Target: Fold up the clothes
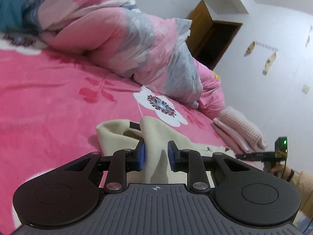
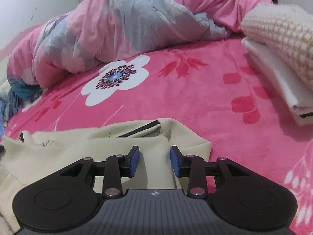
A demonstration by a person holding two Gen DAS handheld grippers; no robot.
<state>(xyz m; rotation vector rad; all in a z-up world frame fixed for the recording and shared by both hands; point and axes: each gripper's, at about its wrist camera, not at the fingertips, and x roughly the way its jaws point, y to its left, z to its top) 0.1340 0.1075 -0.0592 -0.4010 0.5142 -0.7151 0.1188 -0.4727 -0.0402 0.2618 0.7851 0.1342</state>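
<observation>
One cream garment [image 1: 156, 137] (raised fold) sits between the left hand-held gripper [image 1: 156, 154], grip uncertain; right hand-held gripper [image 2: 154, 161] released; two folded items [image 2: 283, 58] at two o'clock.

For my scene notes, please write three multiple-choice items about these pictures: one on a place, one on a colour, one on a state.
1. Where does the stack of folded clothes lie, seen from the right wrist camera?
A. on the right of the bed
B. on top of the quilt
C. under the cream garment

2. What colour is the garment being folded?
A. blue
B. cream
C. black

3. How does the cloth stand at the left gripper?
A. it lies flat, far from the fingers
B. a raised fold stands between the fingers
C. no cloth is there

Answers: 1 A, the stack sits on the pink sheet at the right edge of the view. 2 B, it is pale cream with a dark trim. 3 B, the fold rises between the blue pads.
</observation>
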